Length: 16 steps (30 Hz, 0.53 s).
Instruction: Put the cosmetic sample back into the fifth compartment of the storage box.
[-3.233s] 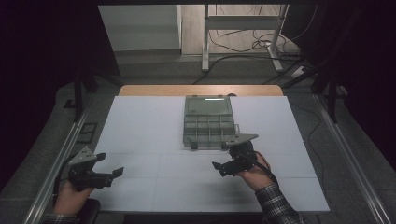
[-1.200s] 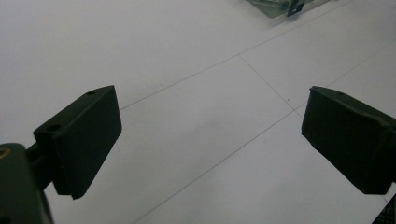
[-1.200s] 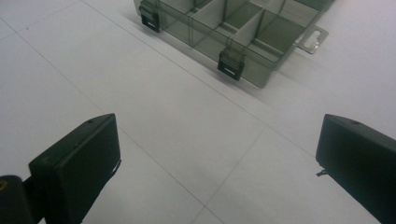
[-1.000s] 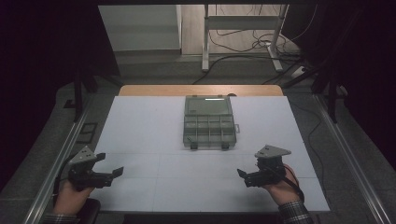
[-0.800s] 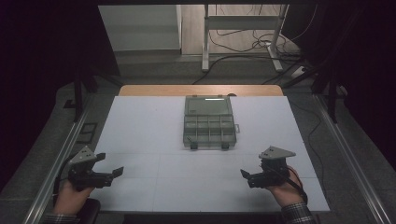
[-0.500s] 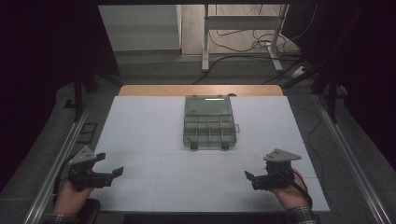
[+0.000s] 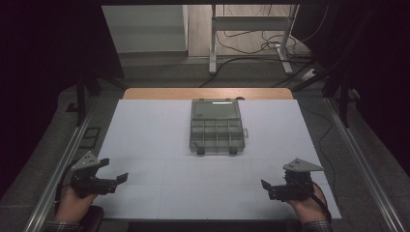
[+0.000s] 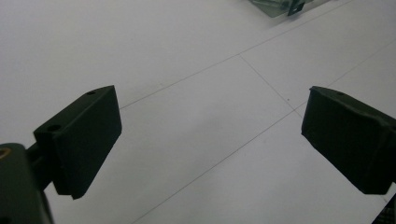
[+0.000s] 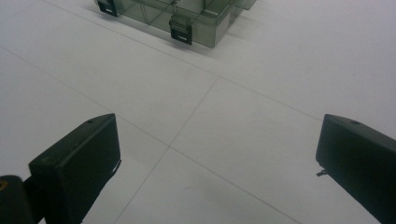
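A translucent grey compartment box point(image 7: 216, 128) with two black latches on its near side lies at the middle of the white table point(image 7: 159, 125). My left gripper point(image 7: 113, 170) is held at the front left corner, open, with nothing between its jaws. My right gripper point(image 7: 270, 188) is held at the front right, also open and empty, well short of the box. In the left gripper view the gripper point(image 8: 210, 140) frames bare table, with a corner of the box point(image 8: 280, 5) at the top edge. In the right gripper view the gripper point(image 9: 217, 163) points toward the box point(image 9: 187, 16) and a latch point(image 9: 181, 31).
Thin seam lines cross the white table top. A wooden strip point(image 7: 208, 93) runs along its far edge and metal rails point(image 7: 58, 169) flank both sides. Beyond the table stand a metal frame's legs point(image 7: 212, 48) and floor cables point(image 7: 251, 46).
My right gripper has drawn back from the box's front to the table's front right corner. The left gripper and the box have stayed put.
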### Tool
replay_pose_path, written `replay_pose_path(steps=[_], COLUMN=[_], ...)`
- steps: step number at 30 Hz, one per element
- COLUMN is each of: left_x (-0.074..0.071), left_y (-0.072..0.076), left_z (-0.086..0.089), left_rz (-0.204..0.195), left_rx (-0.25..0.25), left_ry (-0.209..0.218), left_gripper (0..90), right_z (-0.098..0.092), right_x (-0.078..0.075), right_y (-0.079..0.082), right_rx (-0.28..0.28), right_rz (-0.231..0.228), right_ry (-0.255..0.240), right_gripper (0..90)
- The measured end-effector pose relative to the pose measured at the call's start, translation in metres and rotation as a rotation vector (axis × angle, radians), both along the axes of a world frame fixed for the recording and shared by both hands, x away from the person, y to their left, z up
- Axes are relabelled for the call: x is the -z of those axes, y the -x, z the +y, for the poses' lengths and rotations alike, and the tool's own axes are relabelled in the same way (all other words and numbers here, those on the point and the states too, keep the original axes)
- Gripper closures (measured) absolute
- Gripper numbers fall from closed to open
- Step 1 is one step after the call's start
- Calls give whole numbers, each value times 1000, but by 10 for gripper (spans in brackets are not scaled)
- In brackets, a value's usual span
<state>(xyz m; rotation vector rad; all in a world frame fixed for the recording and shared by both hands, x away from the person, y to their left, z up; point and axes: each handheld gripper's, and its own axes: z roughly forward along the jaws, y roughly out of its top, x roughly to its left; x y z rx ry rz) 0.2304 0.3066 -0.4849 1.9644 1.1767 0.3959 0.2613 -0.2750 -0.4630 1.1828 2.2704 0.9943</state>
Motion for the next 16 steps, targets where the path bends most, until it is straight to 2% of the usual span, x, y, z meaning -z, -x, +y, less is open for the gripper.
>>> replay_pose_path(steps=[10, 16], left_x=[0, 0], left_y=[0, -1], left_z=[0, 0], left_rz=[2, 3], left_rx=[1, 1], left_ry=[-1, -2], left_gripper=[57, 57], right_z=[-9, -11], right_x=[5, 5], right_y=[6, 5], right_rx=[28, 40], right_rz=[30, 35], right_ry=[26, 13], right_gripper=[10, 11])
